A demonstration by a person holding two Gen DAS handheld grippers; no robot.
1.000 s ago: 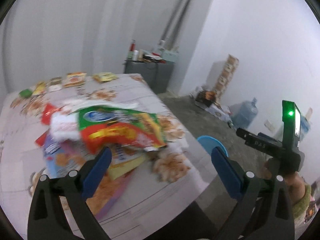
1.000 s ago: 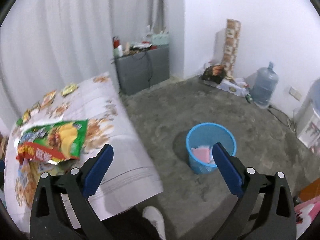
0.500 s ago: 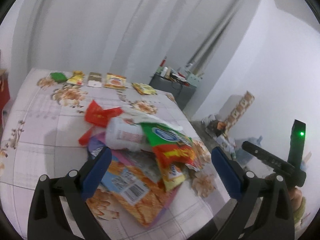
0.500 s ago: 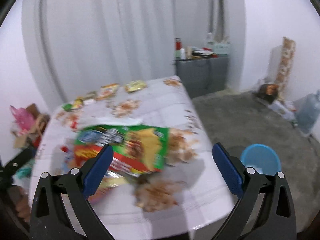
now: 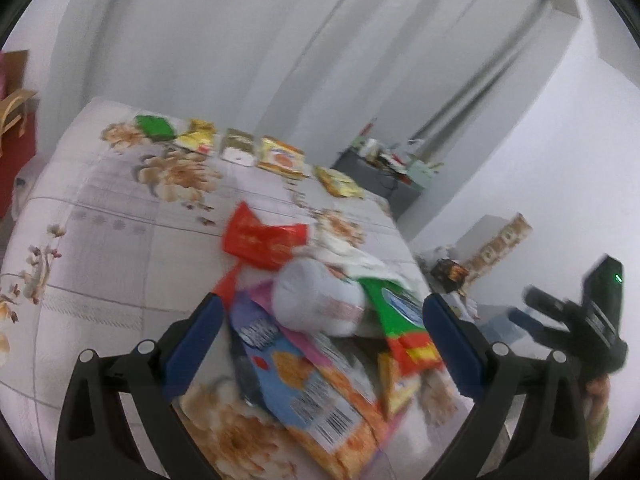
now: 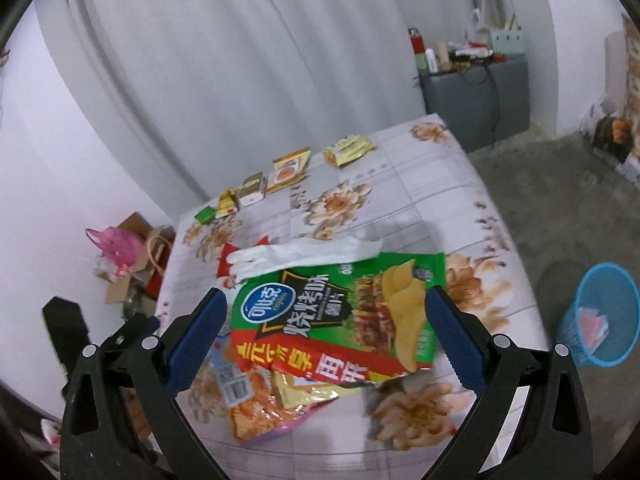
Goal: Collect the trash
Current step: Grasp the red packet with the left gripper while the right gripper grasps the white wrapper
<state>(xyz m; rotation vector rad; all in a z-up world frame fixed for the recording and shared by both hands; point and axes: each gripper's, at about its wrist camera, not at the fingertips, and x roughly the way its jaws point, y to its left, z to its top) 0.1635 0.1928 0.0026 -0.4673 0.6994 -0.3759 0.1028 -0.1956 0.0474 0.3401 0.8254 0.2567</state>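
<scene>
A heap of snack wrappers lies on the flowered table. In the right wrist view a big green chip bag tops it, over an orange wrapper, with white paper behind. My right gripper hangs open above the green bag, empty. The left wrist view shows a red wrapper, a white crumpled bag, the green bag and a blue-orange cracker bag. My left gripper stands open over the heap, holding nothing. A blue bin stands on the floor right of the table.
A row of small packets lies along the table's far edge. A grey cabinet with bottles stands by the curtain. Cardboard and a pink bag sit on the floor at the left. The other gripper shows at the right of the left wrist view.
Both grippers have swung from the floor and bin toward the table and closed in on the wrapper heap. Both stayed open.
</scene>
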